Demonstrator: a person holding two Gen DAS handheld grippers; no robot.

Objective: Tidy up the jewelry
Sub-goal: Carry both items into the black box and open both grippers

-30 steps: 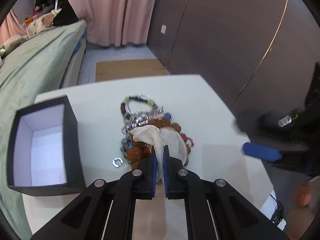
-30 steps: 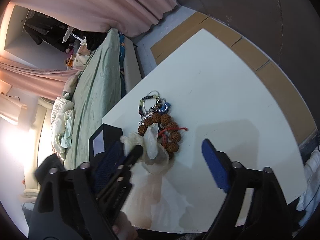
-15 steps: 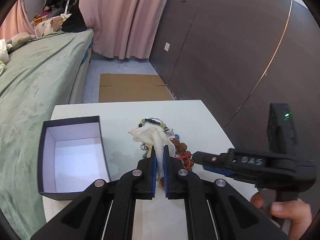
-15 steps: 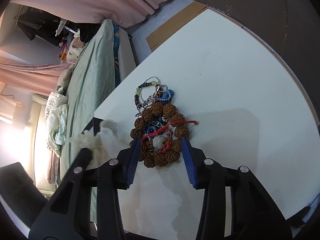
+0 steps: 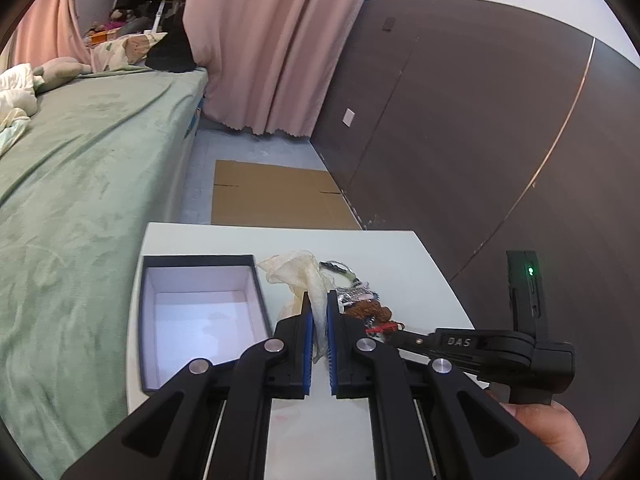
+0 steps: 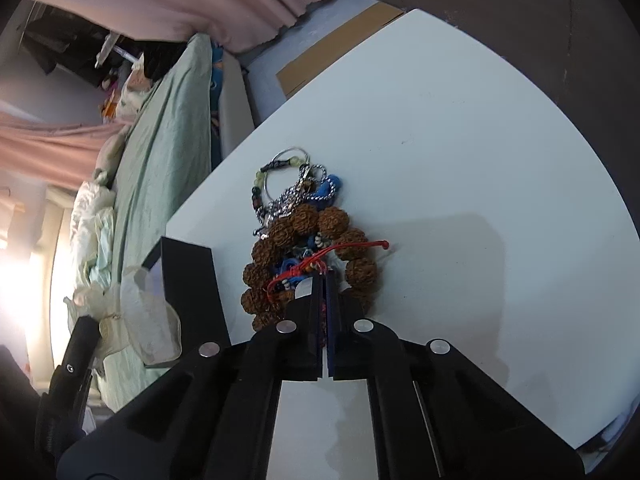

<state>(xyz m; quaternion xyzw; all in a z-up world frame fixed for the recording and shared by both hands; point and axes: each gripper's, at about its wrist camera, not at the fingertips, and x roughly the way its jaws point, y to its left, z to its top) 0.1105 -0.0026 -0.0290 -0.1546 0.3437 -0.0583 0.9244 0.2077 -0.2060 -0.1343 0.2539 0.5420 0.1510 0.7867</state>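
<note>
right wrist: blue chain [image 6: 326, 190] only

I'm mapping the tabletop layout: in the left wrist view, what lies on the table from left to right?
Open black box → cream cloth pouch held in the left gripper → jewelry pile → right gripper.

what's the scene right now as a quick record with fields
left gripper: shut on cream gauze pouch, held up beside the box
right gripper: shut in the jewelry pile, on what I cannot tell
pile: brown bead bracelet, red cord, silver chain, blue piece
black box: open, white inside, nothing visible in it
surface: white table
</note>
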